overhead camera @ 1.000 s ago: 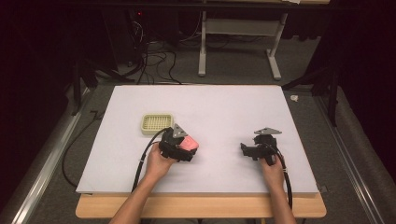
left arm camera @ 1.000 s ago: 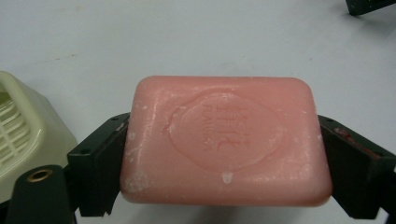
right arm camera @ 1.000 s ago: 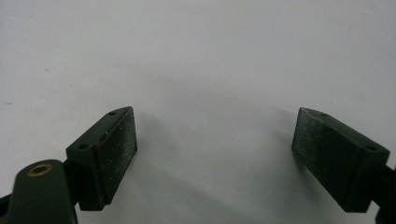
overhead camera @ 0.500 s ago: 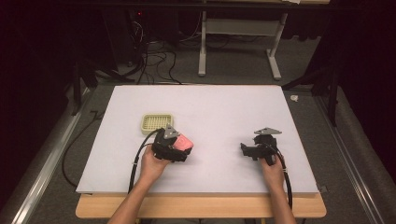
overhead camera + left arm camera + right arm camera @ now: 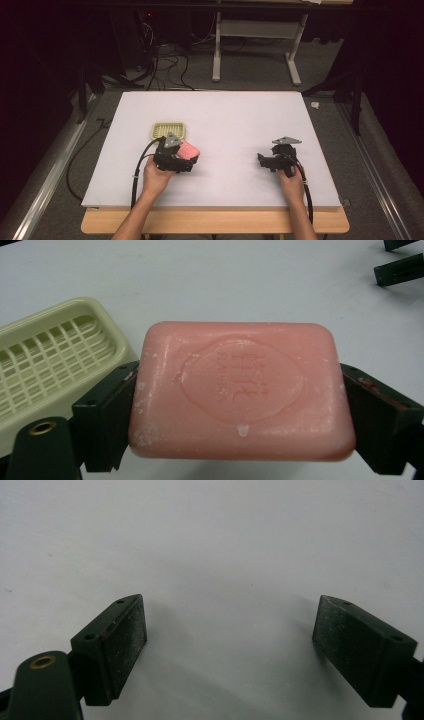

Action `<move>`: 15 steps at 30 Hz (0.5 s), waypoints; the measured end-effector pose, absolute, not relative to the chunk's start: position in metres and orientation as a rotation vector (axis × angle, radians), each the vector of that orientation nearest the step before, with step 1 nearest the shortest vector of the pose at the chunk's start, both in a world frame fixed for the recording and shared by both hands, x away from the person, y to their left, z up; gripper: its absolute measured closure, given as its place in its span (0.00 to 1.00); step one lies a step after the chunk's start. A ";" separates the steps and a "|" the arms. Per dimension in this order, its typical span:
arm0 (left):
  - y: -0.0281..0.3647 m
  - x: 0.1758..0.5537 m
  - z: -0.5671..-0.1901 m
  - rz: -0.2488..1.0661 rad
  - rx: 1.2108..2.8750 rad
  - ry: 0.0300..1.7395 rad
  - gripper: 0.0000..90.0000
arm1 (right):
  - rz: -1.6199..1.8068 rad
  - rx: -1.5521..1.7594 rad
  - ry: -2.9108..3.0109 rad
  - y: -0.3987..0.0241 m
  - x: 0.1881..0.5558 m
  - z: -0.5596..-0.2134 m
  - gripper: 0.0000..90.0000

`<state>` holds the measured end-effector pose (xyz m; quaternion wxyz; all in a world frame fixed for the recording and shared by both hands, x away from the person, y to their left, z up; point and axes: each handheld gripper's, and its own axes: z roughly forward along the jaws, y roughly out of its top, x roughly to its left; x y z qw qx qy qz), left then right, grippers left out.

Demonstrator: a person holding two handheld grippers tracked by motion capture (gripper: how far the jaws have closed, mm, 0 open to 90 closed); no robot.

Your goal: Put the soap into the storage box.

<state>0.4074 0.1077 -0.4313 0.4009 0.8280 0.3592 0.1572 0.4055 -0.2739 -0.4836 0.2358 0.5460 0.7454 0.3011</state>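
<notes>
One pink soap bar (image 5: 241,390), one cream soap dish (image 5: 168,130), apparently nothing else on the table.

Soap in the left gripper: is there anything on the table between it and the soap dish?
Nothing visible. The left gripper holds the pink soap by its two short ends, and the cream soap dish lies right beside it on the bare white table. The dish's slatted inside looks empty. The right gripper is well off to the side.

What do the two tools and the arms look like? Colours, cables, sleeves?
Both the left tool and the right tool are black, each topped by a grey three-cornered plate and trailing a black cable. Their jaws are flat black blocks with scuffed faces and a brass eyelet nearby. Forearms are bare, no sleeves.
</notes>
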 end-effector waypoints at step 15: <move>0.128 0.411 -0.427 0.421 2.075 0.981 0.15 | 0.826 1.497 2.045 -0.274 0.406 -0.484 0.16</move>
